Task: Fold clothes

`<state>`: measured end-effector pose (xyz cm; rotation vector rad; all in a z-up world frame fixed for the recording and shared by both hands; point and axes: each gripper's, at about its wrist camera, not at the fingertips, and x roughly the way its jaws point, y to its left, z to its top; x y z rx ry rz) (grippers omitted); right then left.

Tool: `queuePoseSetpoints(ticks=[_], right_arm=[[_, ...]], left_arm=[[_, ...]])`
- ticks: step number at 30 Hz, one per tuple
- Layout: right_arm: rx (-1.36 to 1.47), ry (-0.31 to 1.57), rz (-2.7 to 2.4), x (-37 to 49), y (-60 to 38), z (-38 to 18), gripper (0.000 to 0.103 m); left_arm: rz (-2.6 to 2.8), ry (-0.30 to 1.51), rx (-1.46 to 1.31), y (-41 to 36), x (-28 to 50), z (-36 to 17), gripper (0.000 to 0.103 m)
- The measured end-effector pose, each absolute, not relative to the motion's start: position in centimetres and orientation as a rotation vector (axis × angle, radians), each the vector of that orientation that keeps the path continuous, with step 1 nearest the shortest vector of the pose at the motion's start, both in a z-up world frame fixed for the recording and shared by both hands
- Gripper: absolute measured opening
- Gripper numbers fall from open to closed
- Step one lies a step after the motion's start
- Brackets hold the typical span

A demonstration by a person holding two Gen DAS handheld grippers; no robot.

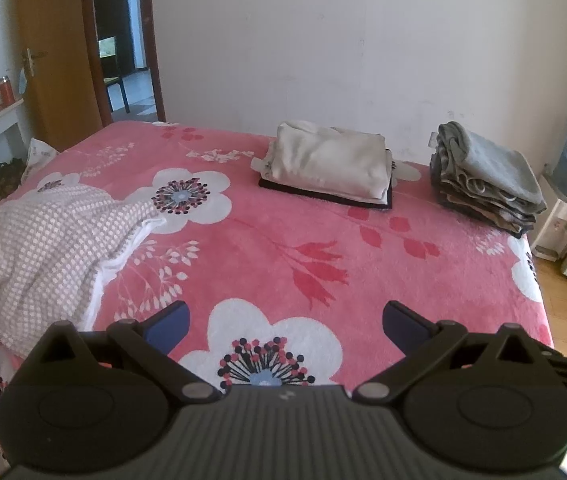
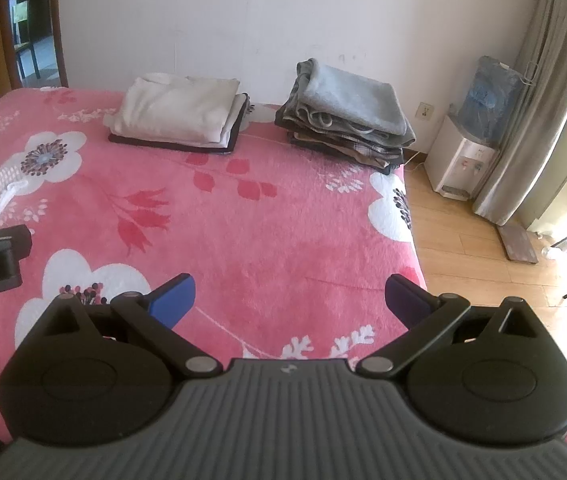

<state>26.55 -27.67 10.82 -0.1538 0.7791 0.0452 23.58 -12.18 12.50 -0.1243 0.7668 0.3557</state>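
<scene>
Left wrist view: the left hand-held gripper point(image 1: 285, 320) hangs over the near edge of the bed point(image 1: 267, 248), its blue fingers spread wide apart and gripping nothing. An unfolded checked garment point(image 1: 43, 248) lies crumpled at the left of the bed. At the far side, against the wall, sit a folded cream pile point(image 1: 327, 164) and, to its right, a taller grey stack point(image 1: 487, 180). The right hand-held gripper point(image 2: 289, 300) is likewise wide apart and empty above the pink floral cover.
</scene>
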Motion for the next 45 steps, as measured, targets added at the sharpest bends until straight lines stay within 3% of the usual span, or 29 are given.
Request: queuePoseSetpoints(ticks=[45], right_arm=[[-0.182, 0.78, 0.038, 26.41, -26.86, 10.92, 0.102]], left_arm=[[0.345, 0.768, -0.145, -11.37, 23.44, 12.24, 0.103]])
